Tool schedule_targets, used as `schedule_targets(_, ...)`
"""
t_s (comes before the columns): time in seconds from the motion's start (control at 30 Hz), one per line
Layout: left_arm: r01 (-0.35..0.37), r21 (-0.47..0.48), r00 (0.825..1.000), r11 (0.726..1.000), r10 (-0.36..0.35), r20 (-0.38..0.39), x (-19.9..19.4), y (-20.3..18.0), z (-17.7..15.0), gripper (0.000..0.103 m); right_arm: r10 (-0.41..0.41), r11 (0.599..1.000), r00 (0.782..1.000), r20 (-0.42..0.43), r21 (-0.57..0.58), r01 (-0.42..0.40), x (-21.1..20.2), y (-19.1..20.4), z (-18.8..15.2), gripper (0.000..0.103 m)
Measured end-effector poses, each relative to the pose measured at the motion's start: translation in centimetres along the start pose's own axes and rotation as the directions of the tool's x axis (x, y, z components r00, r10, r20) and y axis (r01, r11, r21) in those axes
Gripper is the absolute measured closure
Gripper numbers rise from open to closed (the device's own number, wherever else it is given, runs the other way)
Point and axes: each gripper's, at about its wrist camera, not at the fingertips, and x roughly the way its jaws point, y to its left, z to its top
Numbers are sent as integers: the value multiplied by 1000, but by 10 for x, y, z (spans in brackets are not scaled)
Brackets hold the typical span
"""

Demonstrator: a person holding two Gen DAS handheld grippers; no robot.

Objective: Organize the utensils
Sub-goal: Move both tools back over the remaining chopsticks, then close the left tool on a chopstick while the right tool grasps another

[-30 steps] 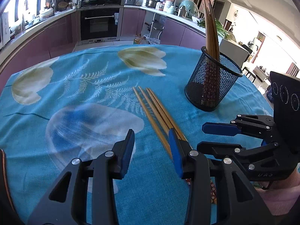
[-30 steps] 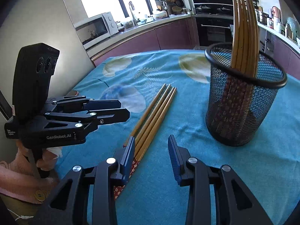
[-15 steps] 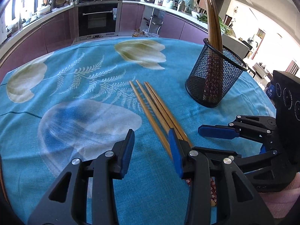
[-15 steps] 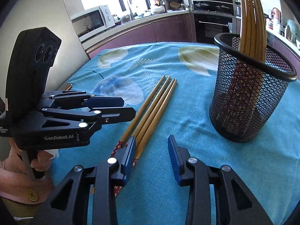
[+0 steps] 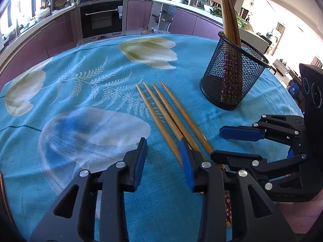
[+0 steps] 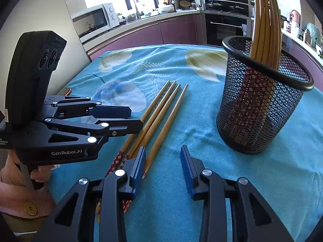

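Several wooden chopsticks (image 5: 167,117) (image 6: 161,117) lie side by side on the blue flowered tablecloth (image 5: 80,92), their patterned ends toward me. A black mesh holder (image 5: 232,76) (image 6: 260,109) stands upright to their right with several more chopsticks in it. My left gripper (image 5: 163,147) (image 6: 129,119) hovers over the near ends of the lying chopsticks. Its jaws are closing and the pads press on nothing. My right gripper (image 6: 163,153) (image 5: 232,143) hangs open just right of the same ends, with nothing between its fingers.
A phone (image 6: 65,90) lies at the table's left edge. A hand in a pink sleeve (image 6: 12,193) holds the left gripper. Beyond the table's far edge run kitchen cabinets with an oven (image 5: 101,20).
The left gripper's jaws have narrowed slightly. Both views have tipped a little, so the chopsticks show more fully. The chopsticks and holder have not moved.
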Motion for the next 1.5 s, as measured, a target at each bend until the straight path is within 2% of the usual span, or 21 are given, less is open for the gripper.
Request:
schedule_targets(0.2,2,33,1000,999,-1,-18,1,-3,1,82,-7,1000,1000,-2,0,7,1,0,0,69)
schedule_targets(0.27,-5,41,1000,999,6,-24,1,-3,2,81,-13,1000,1000,-3,-1,13,2,0,1,69)
schedule_targets(0.4,-43,51,999,998,44,-27,2,-1,4,72,-29,1000,1000,-2,-6,29,6,1,4,70)
schedule_targets(0.53,-58,56,998,997,60,-32,6,0,7,73,-54,998,999,-1,-16,54,12,3,10,74)
schedule_targets(0.7,-68,44,997,997,69,-31,9,1,12,80,-75,997,997,5,-10,75,16,1,15,82)
schedule_targets(0.83,-53,-5,998,999,53,-24,6,7,11,90,-62,997,998,11,36,61,14,-9,14,93)
schedule_targets(0.93,-39,-38,999,998,39,-13,1,8,7,94,-51,996,999,18,73,49,11,-14,12,97)
schedule_targets(1.1,-25,-78,1000,997,26,8,-7,11,2,95,-37,992,998,43,122,31,4,-22,10,97)
schedule_targets(1.23,3,-70,1000,998,-2,15,-15,9,-1,95,8,995,998,60,96,-13,-4,-18,10,97)
schedule_targets(1.37,18,-52,1000,998,-18,-1,-13,4,-5,95,52,997,998,44,59,-55,-3,-10,10,97)
schedule_targets(1.5,22,-36,999,999,-23,-25,-7,2,-7,95,52,998,999,13,47,-53,5,-5,10,97)
